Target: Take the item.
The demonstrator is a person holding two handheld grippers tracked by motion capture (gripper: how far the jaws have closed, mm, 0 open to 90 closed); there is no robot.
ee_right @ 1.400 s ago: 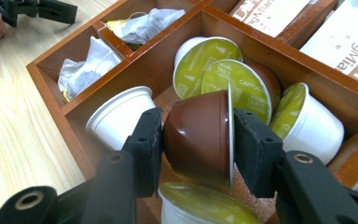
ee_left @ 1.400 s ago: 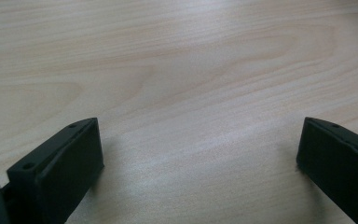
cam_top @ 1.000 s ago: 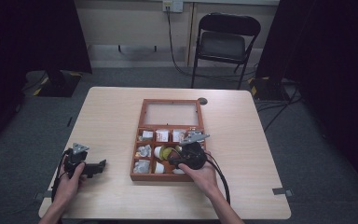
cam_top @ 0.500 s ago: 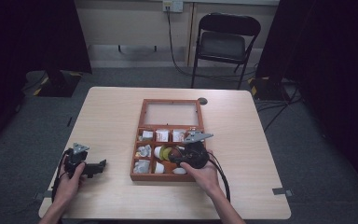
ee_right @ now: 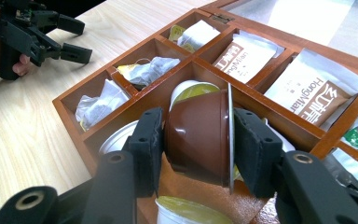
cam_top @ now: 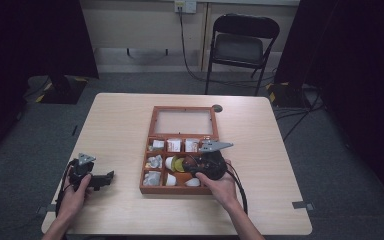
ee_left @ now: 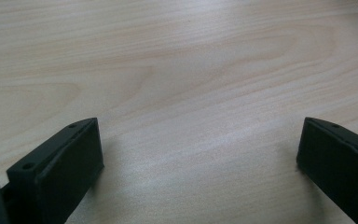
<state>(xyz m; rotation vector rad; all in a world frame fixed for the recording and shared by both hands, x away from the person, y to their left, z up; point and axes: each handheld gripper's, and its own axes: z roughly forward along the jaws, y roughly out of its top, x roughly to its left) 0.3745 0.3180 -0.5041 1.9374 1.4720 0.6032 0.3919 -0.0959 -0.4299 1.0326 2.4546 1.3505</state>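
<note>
Here the right claw gripped a brown pod above the wooden box; the left claw sat open over the desk.

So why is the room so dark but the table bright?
High view: light falls on the table while black curtains around stay dark. Right gripper view: glare whitens the box's open lid, and the brown capsule looks sharp. Left gripper view: the tongs cast soft shadows.
</note>
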